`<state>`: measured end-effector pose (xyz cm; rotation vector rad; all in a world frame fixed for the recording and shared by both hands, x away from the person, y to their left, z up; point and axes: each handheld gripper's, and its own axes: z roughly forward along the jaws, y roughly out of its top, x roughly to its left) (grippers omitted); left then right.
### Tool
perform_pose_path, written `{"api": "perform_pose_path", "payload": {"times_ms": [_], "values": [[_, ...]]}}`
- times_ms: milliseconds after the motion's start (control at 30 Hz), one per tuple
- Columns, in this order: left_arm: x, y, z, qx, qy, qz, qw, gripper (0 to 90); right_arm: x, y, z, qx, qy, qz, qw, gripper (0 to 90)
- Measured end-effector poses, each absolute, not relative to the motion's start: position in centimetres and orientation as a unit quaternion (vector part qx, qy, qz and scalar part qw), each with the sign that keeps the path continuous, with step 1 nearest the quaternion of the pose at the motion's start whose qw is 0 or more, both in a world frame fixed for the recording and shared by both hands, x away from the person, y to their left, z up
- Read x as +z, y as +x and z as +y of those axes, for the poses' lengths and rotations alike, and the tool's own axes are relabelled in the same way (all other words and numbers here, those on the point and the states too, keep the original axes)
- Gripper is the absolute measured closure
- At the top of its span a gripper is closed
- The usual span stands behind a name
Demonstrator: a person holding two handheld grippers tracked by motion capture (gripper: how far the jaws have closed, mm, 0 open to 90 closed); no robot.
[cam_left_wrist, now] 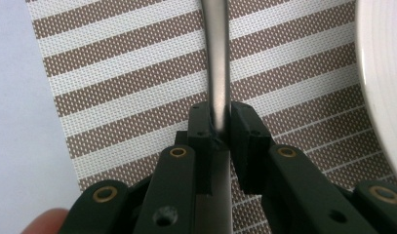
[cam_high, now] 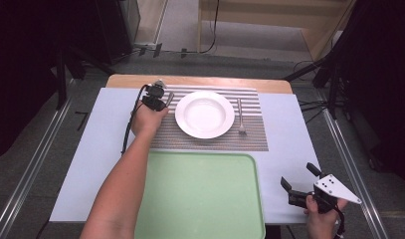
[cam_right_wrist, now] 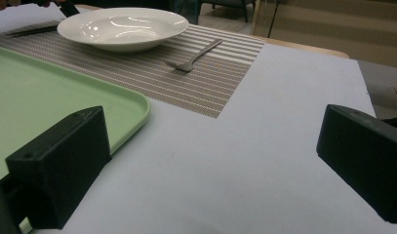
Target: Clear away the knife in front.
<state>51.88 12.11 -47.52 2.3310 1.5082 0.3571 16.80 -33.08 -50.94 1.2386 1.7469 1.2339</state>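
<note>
- Your left gripper (cam_high: 159,97), in the high view, sits at the far left of the striped placemat (cam_high: 210,137), just left of the white plate (cam_high: 204,114), with a slim metal utensil handle (cam_high: 169,98) at its tip.
- Your left hand (cam_high: 146,119) reaches in from the near side, and the black cable (cam_high: 130,122) trails back along it.
- Your right gripper (cam_high: 302,185) hangs at the near right corner of the pale table cover (cam_high: 284,149), jaws spread, nothing between them.
- A fork (cam_high: 240,117) lies on the placemat just right of the plate, and a green tray (cam_high: 200,194) lies near you, just touching the placemat's near edge.
- In the left gripper view, your jaws are pinching the utensil handle (cam_left_wrist: 216,63); both pads press its sides, and it runs straight away from you over the brown and white stripes (cam_left_wrist: 123,92).
- You cannot tell from this view whether it is a knife or a spoon, since its far end is cut off.
- The plate rim (cam_left_wrist: 381,83) stands at the right edge there.
- In the right gripper view, your two jaws stand wide apart over bare table cover (cam_right_wrist: 245,161).
- The tray corner (cam_right_wrist: 132,105) lies by the left jaw; farther off are the plate (cam_right_wrist: 122,27) and the fork (cam_right_wrist: 193,57) on the placemat (cam_right_wrist: 186,83).
</note>
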Motion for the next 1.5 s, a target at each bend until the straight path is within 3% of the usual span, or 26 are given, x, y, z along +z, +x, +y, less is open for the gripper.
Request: {"api": "perform_pose_path", "payload": {"times_ms": [1100, 1500], "values": [[-47.7, 51.6, 12.6, 0.134, 0.836, 0.496, 0.191, 79.5, -51.0, 16.9, -33.2, 0.467, 0.479, 0.668, 0.326, 0.0], [-46.3, 50.0, 13.4, 0.141, 0.839, 0.463, 0.249, 79.5, -51.0, 17.2, -33.2, 0.466, 0.475, 0.671, 0.326, 0.0]]}}
